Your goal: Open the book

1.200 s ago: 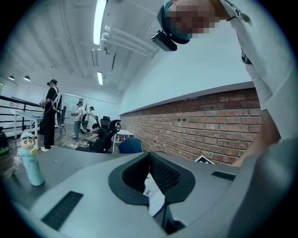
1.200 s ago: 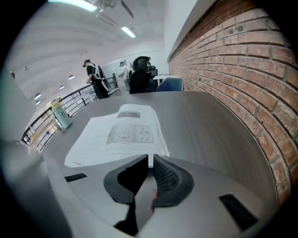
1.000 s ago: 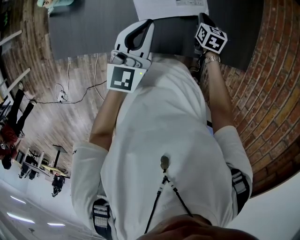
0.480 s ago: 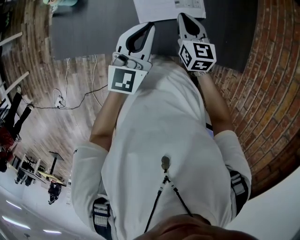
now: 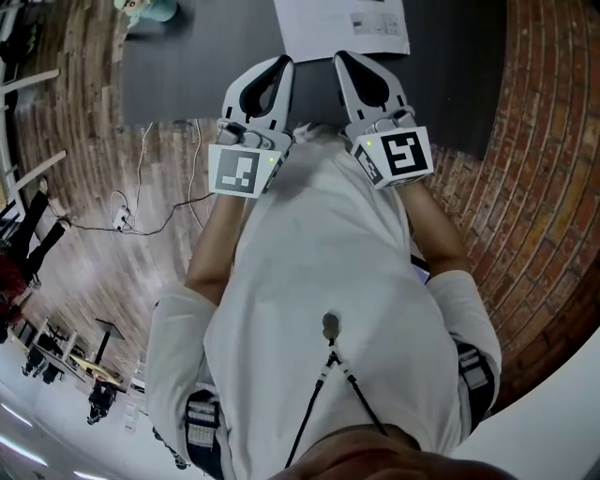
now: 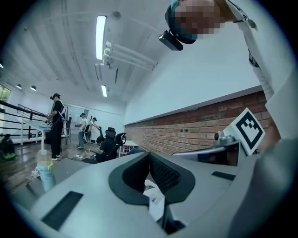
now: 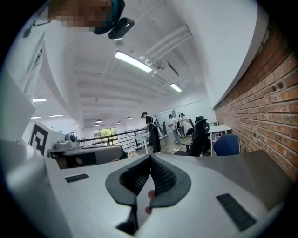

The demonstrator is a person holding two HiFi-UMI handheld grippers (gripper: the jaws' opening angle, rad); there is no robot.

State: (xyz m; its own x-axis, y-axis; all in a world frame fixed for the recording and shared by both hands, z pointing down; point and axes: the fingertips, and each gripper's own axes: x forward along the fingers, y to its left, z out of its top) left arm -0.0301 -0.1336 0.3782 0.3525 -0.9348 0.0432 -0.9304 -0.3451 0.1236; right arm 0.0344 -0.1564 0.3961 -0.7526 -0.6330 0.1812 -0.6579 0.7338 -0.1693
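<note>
The book (image 5: 342, 26) lies as a white printed spread on the dark table (image 5: 206, 66), at the top of the head view. Both grippers are held side by side in front of the person's chest, pointing toward the table. My left gripper (image 5: 284, 62) is shut with nothing in it, its tip short of the book's near edge. My right gripper (image 5: 339, 56) is also shut and empty, just below the book. In the left gripper view the jaws (image 6: 149, 155) meet, and white printed paper (image 6: 154, 201) shows below them. The right gripper view shows its jaws (image 7: 150, 158) closed together.
A pale teal object (image 5: 150, 9) stands at the table's far left; the left gripper view shows a bottle (image 6: 44, 174) there. Brick surface (image 5: 525, 187) runs along the right. A cable (image 5: 141, 202) lies on the wood floor to the left. People stand in the background.
My right gripper rose from the table's right side and swung left, now level beside the left gripper. The left gripper lifted a little.
</note>
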